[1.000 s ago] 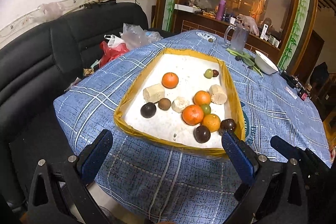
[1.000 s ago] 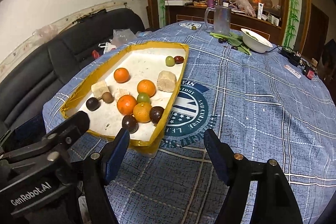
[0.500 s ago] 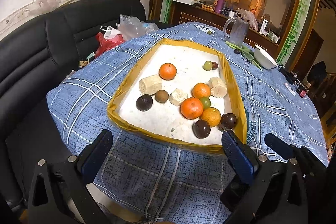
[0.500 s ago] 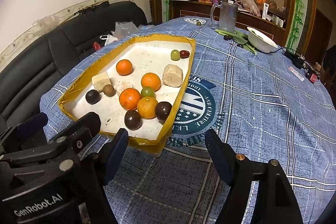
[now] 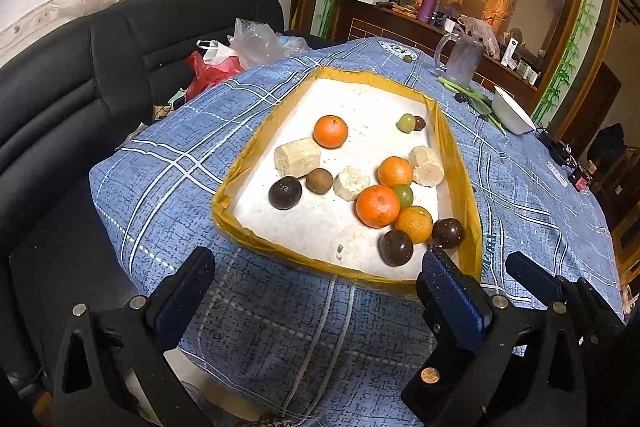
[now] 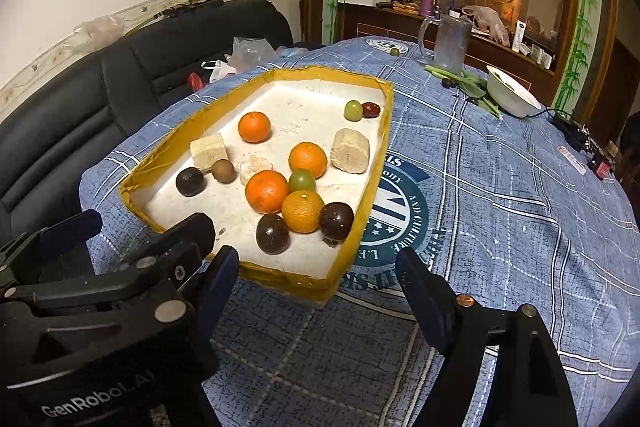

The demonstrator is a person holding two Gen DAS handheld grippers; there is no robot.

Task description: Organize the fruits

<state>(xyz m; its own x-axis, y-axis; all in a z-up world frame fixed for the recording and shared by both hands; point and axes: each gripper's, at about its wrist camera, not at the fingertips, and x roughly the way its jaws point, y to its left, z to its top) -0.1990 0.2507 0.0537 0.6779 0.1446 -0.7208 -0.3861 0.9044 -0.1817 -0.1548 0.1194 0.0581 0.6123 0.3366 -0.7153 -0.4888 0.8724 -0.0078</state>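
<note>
Both the left gripper (image 5: 316, 281) and right gripper (image 6: 318, 277) stand wide and empty, the right's jaws opening, so the firm, round, roll-prone orange (image 6: 303, 211) at frame centre looks best pinched across its middle.

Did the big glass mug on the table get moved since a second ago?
No. The glass mug stands beside the green vegetables and white bowl, as before; only the camera view shifted.

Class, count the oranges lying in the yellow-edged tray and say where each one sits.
4. One orange lies apart toward the far left; three cluster at the right: far, middle, nearest. None seems hidden.
</note>
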